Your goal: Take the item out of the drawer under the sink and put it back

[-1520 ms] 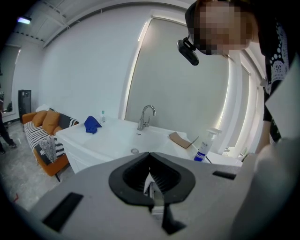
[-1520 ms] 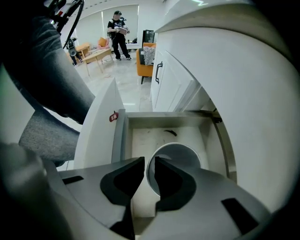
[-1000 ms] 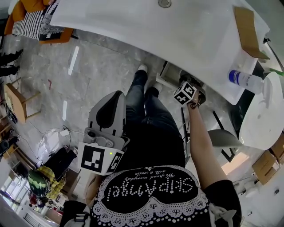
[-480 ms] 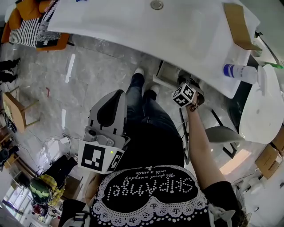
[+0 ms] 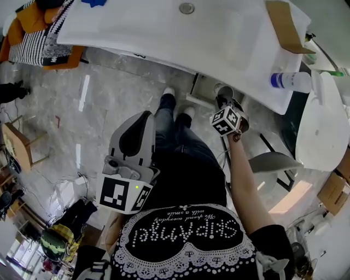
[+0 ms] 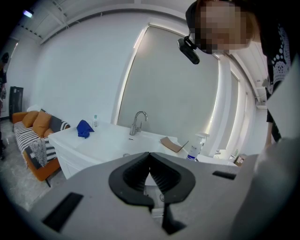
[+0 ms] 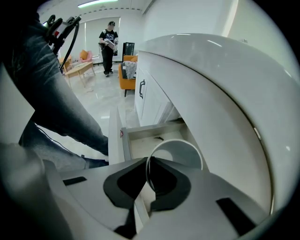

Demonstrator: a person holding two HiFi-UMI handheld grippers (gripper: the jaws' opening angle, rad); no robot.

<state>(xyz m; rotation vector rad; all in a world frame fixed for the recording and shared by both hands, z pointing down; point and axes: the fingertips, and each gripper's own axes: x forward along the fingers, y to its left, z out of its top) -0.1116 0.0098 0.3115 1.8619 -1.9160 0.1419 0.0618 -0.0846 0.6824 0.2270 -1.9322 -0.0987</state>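
My right gripper [image 7: 149, 176] is shut on the rim of a white cup [image 7: 176, 152], holding it above the open drawer [image 7: 150, 136] under the sink counter [image 7: 211, 93]. In the head view the cup [image 5: 224, 91] shows just beyond the right gripper [image 5: 223, 102], at the counter's near edge and over the drawer [image 5: 203, 87]. My left gripper [image 5: 138, 119] is held close to the person's body, well left of the drawer. In the left gripper view its pads meet at the tips, so the left gripper [image 6: 149, 155] is shut with nothing in it.
On the white counter [image 5: 164, 33] lie a piece of cardboard [image 5: 281, 19], a spray bottle [image 5: 290, 81] and a blue cloth [image 5: 95, 3]. A white rounded fixture [image 5: 322, 120] stands to the right. An orange sofa [image 5: 33, 33] is at far left. Another person [image 7: 108, 44] stands far off.
My right gripper has risen with the cup, out of the drawer toward the counter's edge. The left gripper has stayed near the body.
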